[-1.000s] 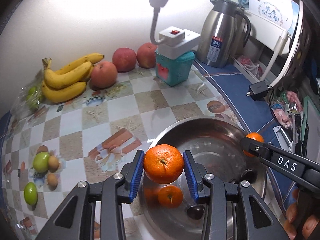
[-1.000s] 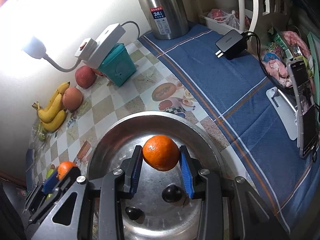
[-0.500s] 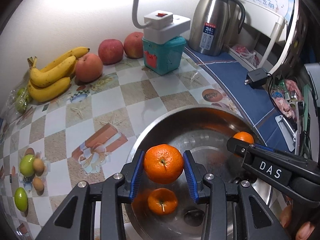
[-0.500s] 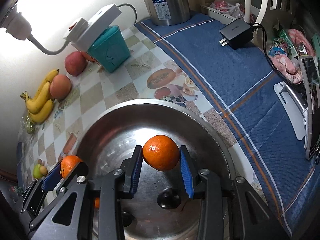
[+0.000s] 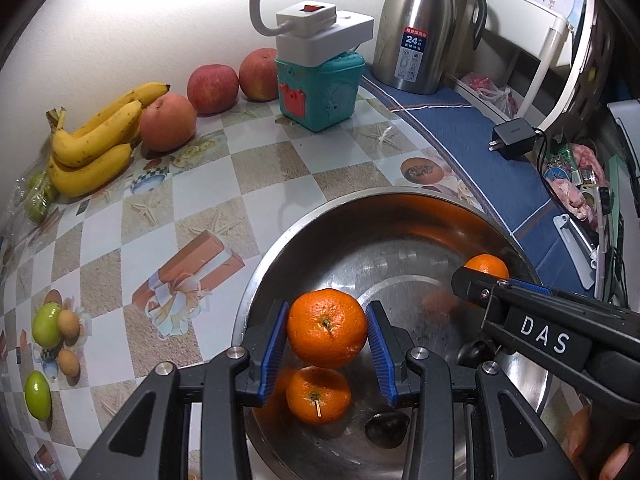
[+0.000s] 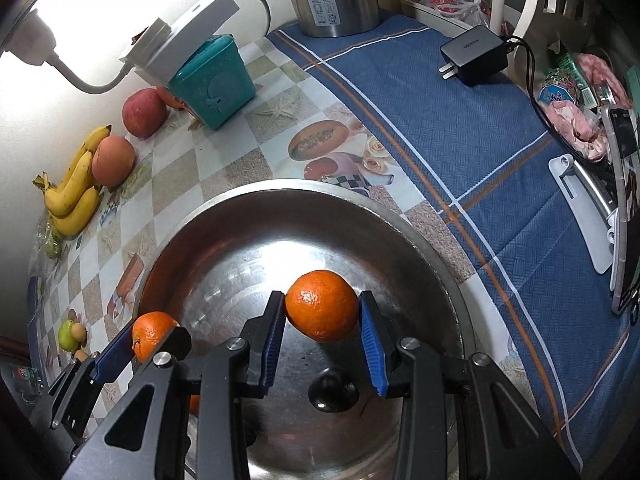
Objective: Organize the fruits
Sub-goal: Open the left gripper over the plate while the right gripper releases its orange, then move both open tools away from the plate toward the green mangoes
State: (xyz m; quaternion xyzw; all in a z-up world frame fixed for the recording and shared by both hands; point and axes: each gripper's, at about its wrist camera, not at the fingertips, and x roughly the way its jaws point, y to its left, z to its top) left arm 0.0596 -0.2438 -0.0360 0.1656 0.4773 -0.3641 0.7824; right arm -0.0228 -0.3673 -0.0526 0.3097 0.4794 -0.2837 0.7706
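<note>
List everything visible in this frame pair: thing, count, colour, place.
oranges: 2, orange, one in each gripper over the bowl; the one below looks like a reflection
bowl: 1, steel, front
bananas: 1 bunch, yellow, far left by wall
apples: 3, red, beside bananas
teal box: 1, centre back
power strip: 1, white, on teal box
thermos: 1, steel, on blue cloth
charger: 1, black, on blue cloth
left gripper: black, blue jaws, shut on orange
right gripper: same, shut on orange
</note>
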